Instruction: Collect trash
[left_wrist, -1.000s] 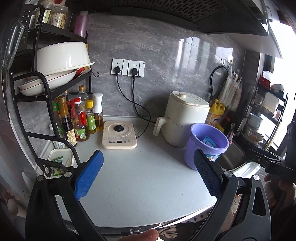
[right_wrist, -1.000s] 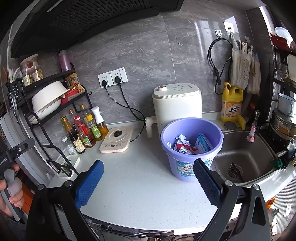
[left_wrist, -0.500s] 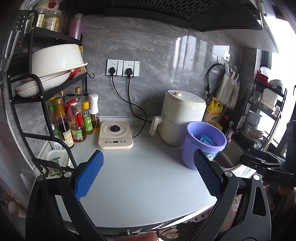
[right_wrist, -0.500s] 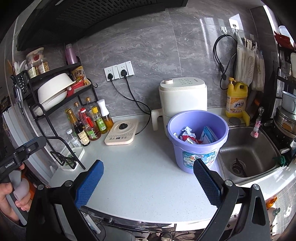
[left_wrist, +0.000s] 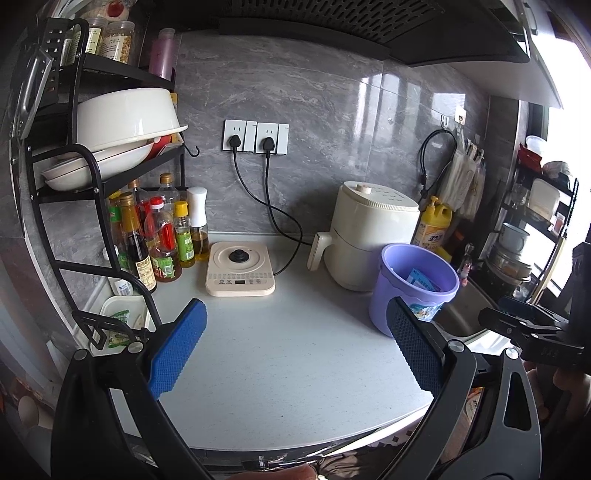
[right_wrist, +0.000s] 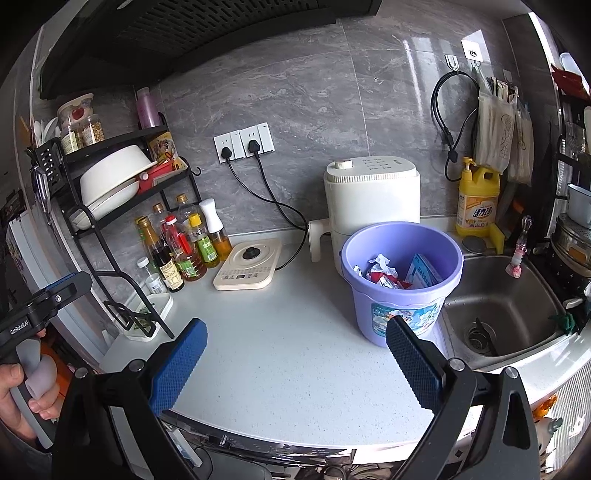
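Both cameras are drawing back from the worktop (right_wrist: 295, 350) compared with the earlier frames, so the bucket and appliances are sitting smaller and further off, though nothing on the surface itself is shifting. Going left to right in the right wrist view: the bottle rack (right_wrist: 110, 229) is standing at nine o'clock, the flat cream appliance (right_wrist: 249, 267) at about eleven, the white cooker (right_wrist: 371, 195) at twelve, and the purple bucket (right_wrist: 400, 280) at one o'clock, touching the cooker's front and sitting just beside the sink (right_wrist: 506, 314) at three. Crumpled wrappers (right_wrist: 382, 273) are lying inside the bucket, so the trash appears collected; no loose scrap is showing on the worktop. The left hand-held gripper (left_wrist: 295, 347) is hovering with its blue pads spread wide and carrying nothing, and the right hand-held gripper (right_wrist: 295, 354) is doing the same. Judging from this, the risk is clipping the bucket with a careless sweep, since it is standing close to the sink edge and could be tipping its contents out.
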